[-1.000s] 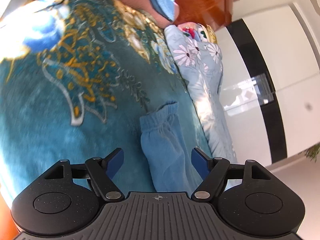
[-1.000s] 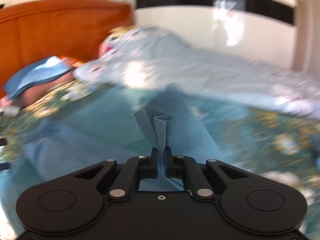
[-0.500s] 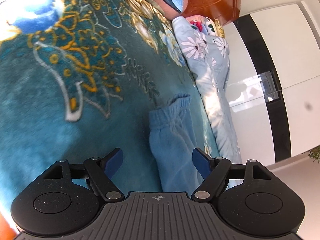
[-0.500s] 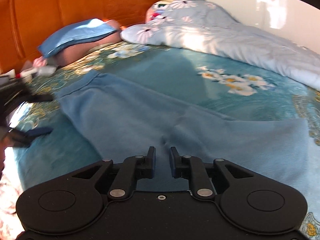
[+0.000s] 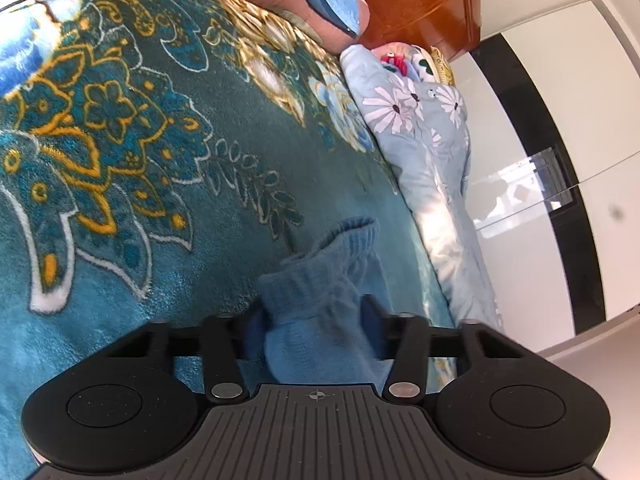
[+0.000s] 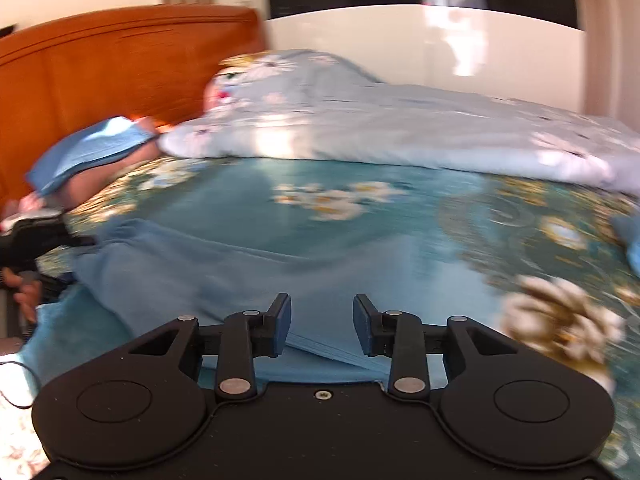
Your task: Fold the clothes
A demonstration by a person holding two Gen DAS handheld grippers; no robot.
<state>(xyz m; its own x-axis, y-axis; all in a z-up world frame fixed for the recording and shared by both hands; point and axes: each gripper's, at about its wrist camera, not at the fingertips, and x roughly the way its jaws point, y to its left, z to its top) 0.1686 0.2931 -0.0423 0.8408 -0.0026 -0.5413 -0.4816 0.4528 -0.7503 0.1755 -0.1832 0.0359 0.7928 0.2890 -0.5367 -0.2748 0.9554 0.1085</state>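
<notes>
Blue trousers (image 6: 192,272) lie spread flat on a teal patterned blanket (image 6: 460,216). In the left wrist view one ribbed leg cuff (image 5: 320,280) lies on the blanket (image 5: 120,160) and passes between the fingers of my left gripper (image 5: 310,322), which stands open around it. My right gripper (image 6: 322,322) is open and empty just above the near edge of the trousers, with fabric showing between its fingers. The left gripper shows at the left edge of the right wrist view (image 6: 28,240), held by a hand.
A pale blue floral quilt (image 6: 380,120) is bunched along the far side of the bed. A blue pillow (image 6: 92,148) lies against the orange wooden headboard (image 6: 100,64). A white wardrobe with a black band (image 5: 560,140) stands beyond the bed.
My right gripper let go of the trouser fabric and opened wide; the trousers now lie flat. My left gripper moved forward so its open fingers straddle the leg cuff.
</notes>
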